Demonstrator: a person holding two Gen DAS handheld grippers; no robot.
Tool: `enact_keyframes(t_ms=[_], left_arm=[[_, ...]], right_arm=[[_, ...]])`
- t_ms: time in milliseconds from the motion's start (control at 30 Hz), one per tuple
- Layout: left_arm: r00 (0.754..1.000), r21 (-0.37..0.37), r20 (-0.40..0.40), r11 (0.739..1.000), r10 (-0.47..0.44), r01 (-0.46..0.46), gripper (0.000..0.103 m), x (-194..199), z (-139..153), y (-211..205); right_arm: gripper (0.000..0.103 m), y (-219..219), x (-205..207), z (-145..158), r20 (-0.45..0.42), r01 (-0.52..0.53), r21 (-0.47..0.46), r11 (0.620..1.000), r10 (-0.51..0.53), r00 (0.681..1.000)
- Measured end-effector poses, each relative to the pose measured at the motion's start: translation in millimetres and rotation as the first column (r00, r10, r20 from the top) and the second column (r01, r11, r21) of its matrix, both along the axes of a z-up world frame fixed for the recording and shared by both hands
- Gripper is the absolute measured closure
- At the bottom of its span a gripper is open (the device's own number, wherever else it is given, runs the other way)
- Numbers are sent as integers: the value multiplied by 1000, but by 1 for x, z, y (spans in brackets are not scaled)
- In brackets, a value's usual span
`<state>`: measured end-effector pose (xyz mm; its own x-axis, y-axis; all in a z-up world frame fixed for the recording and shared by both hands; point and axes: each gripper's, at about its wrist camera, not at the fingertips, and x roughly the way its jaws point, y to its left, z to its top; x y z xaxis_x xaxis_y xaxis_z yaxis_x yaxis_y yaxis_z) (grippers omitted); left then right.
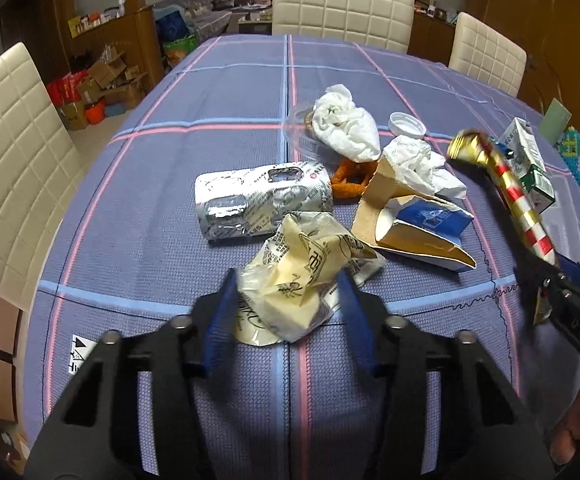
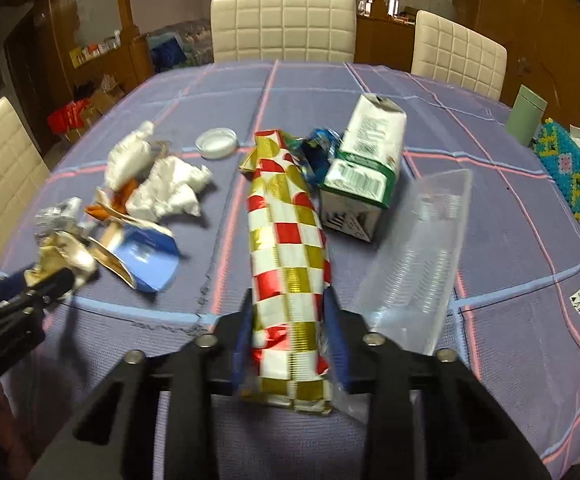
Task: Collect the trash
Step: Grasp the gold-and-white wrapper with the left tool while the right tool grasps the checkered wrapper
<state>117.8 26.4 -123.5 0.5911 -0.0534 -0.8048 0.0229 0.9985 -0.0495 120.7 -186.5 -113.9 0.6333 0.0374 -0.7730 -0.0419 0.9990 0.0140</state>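
1. Your left gripper [image 1: 287,300] sat low centre in the left wrist view, its blue pads on either side of a crumpled cream plastic wrapper [image 1: 306,280]. The pads pressed the wrapper's flanks, so the tool was clamped on it.
2. Your right gripper [image 2: 287,320] sat low centre in the right wrist view, closed tight on a red, white and gold checked wrapper [image 2: 287,248]. The wrapper's near end passed between the jaws and was partly hidden there.
3. That checked wrapper also appeared at the right edge of the left wrist view, blurred, running up from the other tool.
4. The remaining trash lay mid-frame on the blue plaid tablecloth [image 1: 169,152]: a silver foil pack [image 1: 257,204], two white tissue wads [image 1: 346,128], a torn blue and tan carton [image 1: 414,220], a white lid [image 1: 406,124] and a green and white milk carton [image 2: 364,160].
5. An orange item [image 1: 350,184] was mostly hidden behind the tissues and the torn carton; you could not have identified it.
6. A clear plastic tray [image 2: 418,256] lay right of the checked wrapper, its near end cut off by your tool.
7. A blue crumpled piece [image 2: 318,148] behind the checked wrapper was too blurred to identify.
8. Cream chairs [image 1: 342,8] stood round the table's far edge.
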Motion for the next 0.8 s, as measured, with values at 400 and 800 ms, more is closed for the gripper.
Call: enact_keyframes(t_ms=[400, 800], left_arm=[[997, -60, 81, 998, 2, 3, 68, -17, 22, 6], [986, -64, 165, 998, 20, -10, 68, -46, 44, 23]], right_arm=[[80, 20, -25, 31, 148, -39, -85, 996, 51, 988], [80, 52, -35, 39, 151, -123, -73, 990, 133, 980]])
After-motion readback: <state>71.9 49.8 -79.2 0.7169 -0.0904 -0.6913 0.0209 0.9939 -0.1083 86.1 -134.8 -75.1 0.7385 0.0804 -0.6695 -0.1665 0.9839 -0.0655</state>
